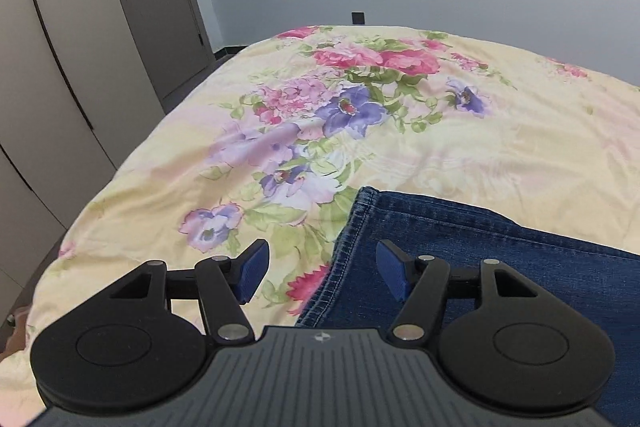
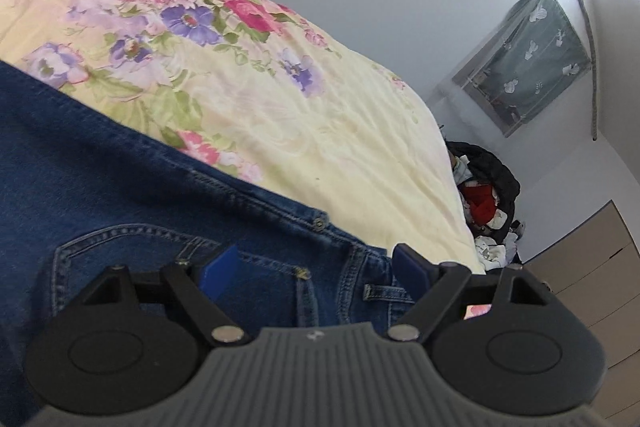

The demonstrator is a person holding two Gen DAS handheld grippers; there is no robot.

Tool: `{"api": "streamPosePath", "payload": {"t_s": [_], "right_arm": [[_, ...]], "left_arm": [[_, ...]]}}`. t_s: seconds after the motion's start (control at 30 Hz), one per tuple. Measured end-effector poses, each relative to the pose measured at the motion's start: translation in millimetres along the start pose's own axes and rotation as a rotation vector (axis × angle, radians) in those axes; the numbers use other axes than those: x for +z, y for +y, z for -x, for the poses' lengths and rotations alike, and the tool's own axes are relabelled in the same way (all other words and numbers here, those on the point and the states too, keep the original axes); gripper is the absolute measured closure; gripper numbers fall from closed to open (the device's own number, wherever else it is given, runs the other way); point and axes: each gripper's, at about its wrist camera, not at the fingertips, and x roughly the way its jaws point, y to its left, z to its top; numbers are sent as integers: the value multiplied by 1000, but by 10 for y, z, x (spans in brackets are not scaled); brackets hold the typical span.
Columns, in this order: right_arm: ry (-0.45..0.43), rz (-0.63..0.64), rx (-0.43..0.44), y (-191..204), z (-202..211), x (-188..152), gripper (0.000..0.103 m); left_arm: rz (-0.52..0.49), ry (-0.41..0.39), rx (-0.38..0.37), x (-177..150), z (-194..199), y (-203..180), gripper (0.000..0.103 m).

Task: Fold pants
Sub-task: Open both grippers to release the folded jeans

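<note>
Jeans (image 1: 500,259) lie flat on my flowery bed (image 1: 400,147), in the lower right of the left view. My left gripper (image 1: 322,269) is spread wide over their hem, holding nothing. My right gripper (image 2: 316,267) is spread wide too, over the waistband (image 2: 360,259) and pocket (image 2: 132,267).

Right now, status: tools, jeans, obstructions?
Left tool open over hem edge. Right tool open over waistband. Jeans flat on floral bedspread. Nothing blocking.
</note>
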Motion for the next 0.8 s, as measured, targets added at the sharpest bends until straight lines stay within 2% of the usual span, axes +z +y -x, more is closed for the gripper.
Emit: {"api": "streamPosePath", "payload": {"t_s": [0.17, 0.37, 0.43, 0.47, 0.53, 0.63, 0.8], "right_arm": [[21, 65, -27, 233, -10, -44, 24], [60, 79, -98, 238, -181, -81, 24], [73, 63, -122, 204, -227, -90, 24], [79, 57, -133, 194, -247, -98, 24], [90, 54, -152, 203, -286, -116, 24], [85, 74, -174, 249, -306, -135, 24], [77, 72, -209, 267, -309, -141, 24]], "left_arm": [[36, -35, -86, 55, -242, -38, 30], [89, -18, -126, 99, -783, -24, 31], [100, 11, -160, 75, -923, -16, 59], [106, 14, -179, 62, -962, -16, 84], [110, -11, -215, 35, -951, -23, 93], [43, -87, -195, 71, -808, -94, 95], [-45, -167, -151, 264, -707, -181, 96]]}}
